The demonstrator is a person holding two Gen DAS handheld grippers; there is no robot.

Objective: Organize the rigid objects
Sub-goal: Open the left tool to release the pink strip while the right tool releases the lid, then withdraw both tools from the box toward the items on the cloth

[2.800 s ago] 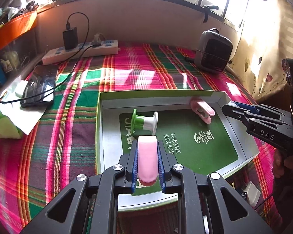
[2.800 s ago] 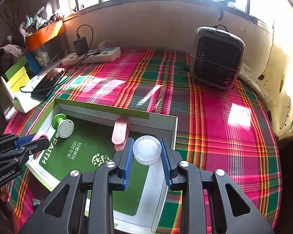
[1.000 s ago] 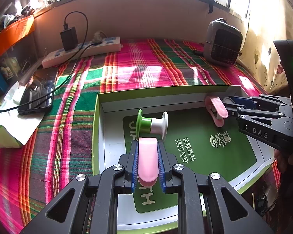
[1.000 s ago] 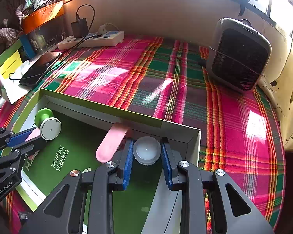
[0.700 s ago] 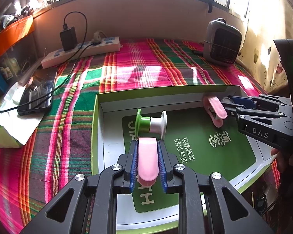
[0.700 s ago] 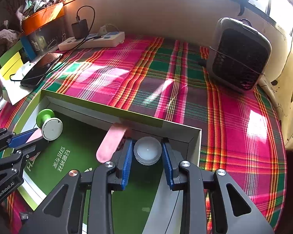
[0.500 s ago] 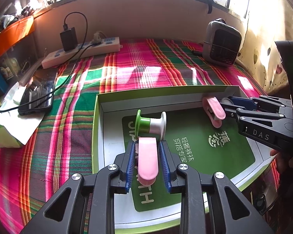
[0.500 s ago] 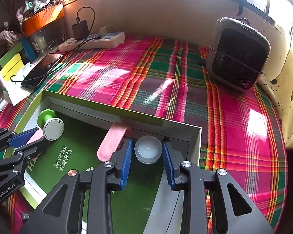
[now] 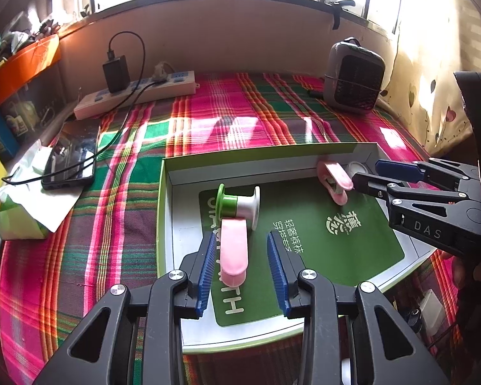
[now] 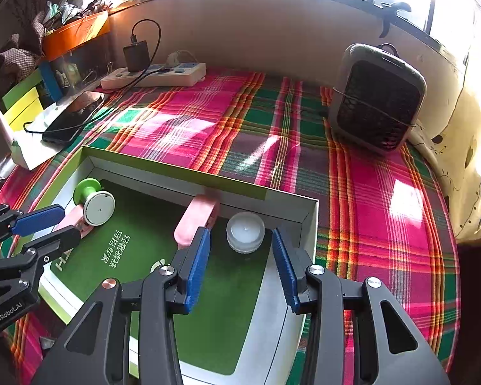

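Both claws are opening inside the green-lined cardboard tray (image 9: 304, 149): left claw (image 9: 242, 258) releasing the pink plastic clip (image 9: 233, 248), lengthwise between its fingers, right claw (image 10: 240, 266) freeing the small white round lid (image 10: 245, 231) at the far-right corner.

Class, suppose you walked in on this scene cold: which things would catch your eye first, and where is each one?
The bright pink, green and red plaid cloth covering the surface hits first. On it sits a shallow green-lined box holding a green-and-white spool, two pink clips and a clear round lid in its corner. Both grippers hover over the box, jaws opening: the left gripper around a pink clip, the right gripper around the lid.
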